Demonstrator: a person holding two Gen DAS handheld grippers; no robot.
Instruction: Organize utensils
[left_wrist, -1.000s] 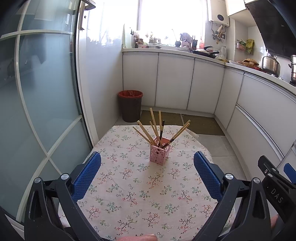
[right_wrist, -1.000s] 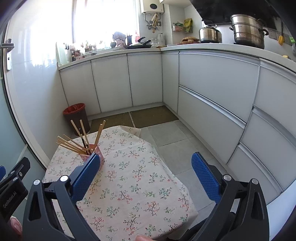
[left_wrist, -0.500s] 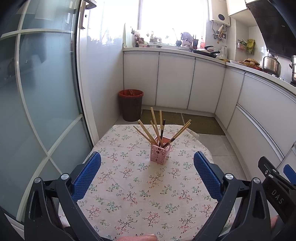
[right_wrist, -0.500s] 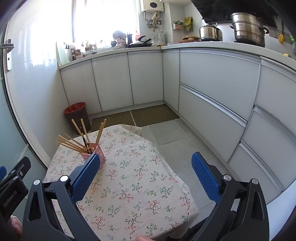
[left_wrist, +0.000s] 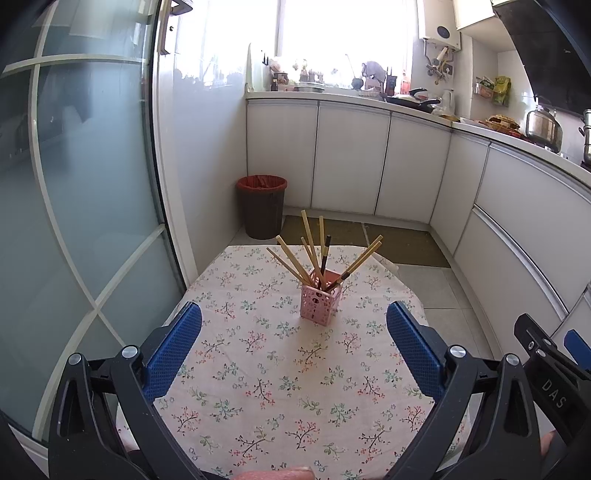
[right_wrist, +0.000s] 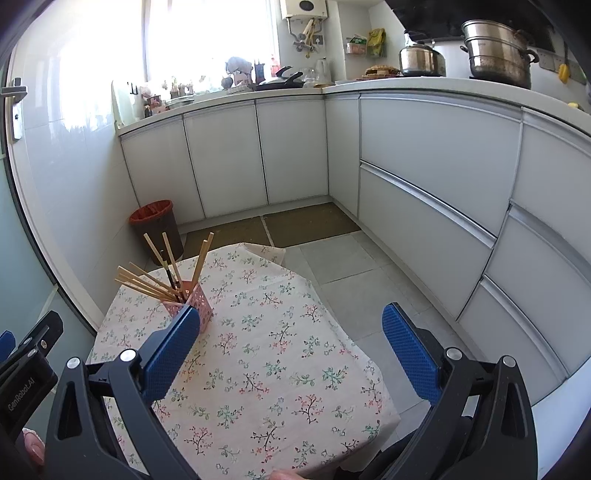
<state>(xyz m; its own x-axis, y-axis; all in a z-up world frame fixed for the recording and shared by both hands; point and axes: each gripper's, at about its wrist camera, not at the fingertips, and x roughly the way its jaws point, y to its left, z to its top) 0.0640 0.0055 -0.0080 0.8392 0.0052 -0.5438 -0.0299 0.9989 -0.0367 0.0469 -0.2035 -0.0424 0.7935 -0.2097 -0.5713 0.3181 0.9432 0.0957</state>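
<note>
Where the floral cloth covers the bench (left_wrist: 258, 387), I see the pink holder (left_wrist: 320, 303) standing upright toward the far middle, with the chopsticks (left_wrist: 312, 251) fanned out of its top in several directions. Most are pale wood; one or two are dark with lighter ends. From my right wrist view the same pink holder (right_wrist: 194, 301) sits at the far left of the bench (right_wrist: 280, 354), its near face partly hidden behind my inner blue pad, and the chopsticks (right_wrist: 155, 284) lean mostly to the left.

My left gripper (left_wrist: 294, 325) hangs above the near half of the cloth with its jaws spread wide and nothing between them; the holder lies ahead of it, apart from both pads. My right gripper (right_wrist: 291, 334) is likewise spread wide and holds nothing, pointing over the right side of the bench toward the floor tiles.

Beyond the bench a brown bin (left_wrist: 261, 206) with a red liner stands on the floor by the white cabinets (left_wrist: 351, 158). A frosted glass door (left_wrist: 74, 184) runs along the left. On the kitchen worktop I can make out a steel pot (right_wrist: 496, 53) and a kettle (right_wrist: 421, 59) near the stove.
</note>
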